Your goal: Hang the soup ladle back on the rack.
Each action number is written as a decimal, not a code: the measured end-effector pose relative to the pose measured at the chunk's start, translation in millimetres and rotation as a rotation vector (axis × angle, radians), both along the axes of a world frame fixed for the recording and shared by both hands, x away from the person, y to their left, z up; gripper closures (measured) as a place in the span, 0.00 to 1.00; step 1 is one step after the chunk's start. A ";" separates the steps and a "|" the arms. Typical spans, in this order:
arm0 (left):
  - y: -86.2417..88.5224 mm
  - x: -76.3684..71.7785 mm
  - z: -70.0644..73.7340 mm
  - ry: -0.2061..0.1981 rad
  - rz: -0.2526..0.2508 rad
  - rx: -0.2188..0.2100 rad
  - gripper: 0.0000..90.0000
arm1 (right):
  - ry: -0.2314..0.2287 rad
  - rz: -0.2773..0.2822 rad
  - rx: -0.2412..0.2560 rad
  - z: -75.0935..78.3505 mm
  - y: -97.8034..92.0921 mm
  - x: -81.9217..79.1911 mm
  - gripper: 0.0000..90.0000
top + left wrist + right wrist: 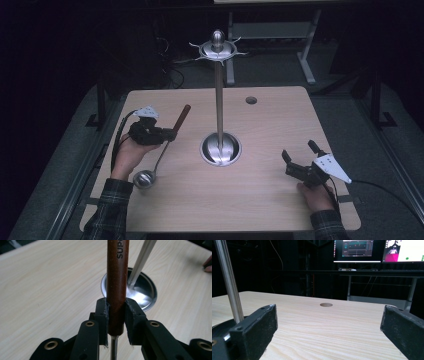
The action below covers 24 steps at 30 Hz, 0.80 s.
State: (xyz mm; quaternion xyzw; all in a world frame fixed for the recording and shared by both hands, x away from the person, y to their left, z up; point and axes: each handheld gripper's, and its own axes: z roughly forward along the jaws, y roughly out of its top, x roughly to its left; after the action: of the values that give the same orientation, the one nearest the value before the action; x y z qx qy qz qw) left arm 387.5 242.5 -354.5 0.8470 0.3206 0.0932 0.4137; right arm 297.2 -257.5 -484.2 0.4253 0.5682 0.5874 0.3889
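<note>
Your bench (pixel 270 200) is a pale wood-grain top with rounded corners and a round cable hole (pixel 251 100) near its far edge. It stands on a grey floor in a dark room. In the right gripper view, two lit monitors (pixel 377 250) sit on a desk beyond the bench, with cables hanging in the dark behind.

At the middle of the bench stands a steel utensil stand (pixel 219 100): a domed round base, a thin upright pole, and a ring of hooks with a knob on top.

Your left gripper (pixel 167 135) is clamped on a ladle (pixel 162 155) by its reddish-brown wooden handle. In the left gripper view both black jaws press the handle's lower end, just above where the metal shaft begins. The ladle is tilted, handle up and away from you, and its steel bowl is low, at or just above the bench near your left forearm; contact is not clear.

Your right gripper (pixel 299 151) is low over the bench's right side, well apart from the stand, with its jaws spread wide and nothing between them.

The handle's printed lettering is cut off at the top edge of the left gripper view, reading only "SUP". The monitor contents are too small to read.
</note>
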 end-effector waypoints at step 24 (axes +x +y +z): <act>1.9 -25.5 45.1 -0.111 -0.065 -0.145 0.82 | -0.001 0.001 0.003 0.0 0.2 0.0 0.00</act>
State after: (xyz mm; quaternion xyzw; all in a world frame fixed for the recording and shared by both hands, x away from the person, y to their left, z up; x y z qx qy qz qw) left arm 362.0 244.5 -309.4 0.8182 0.2756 0.1031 0.4940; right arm 297.2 -257.4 -484.1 0.4253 0.5674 0.5887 0.3881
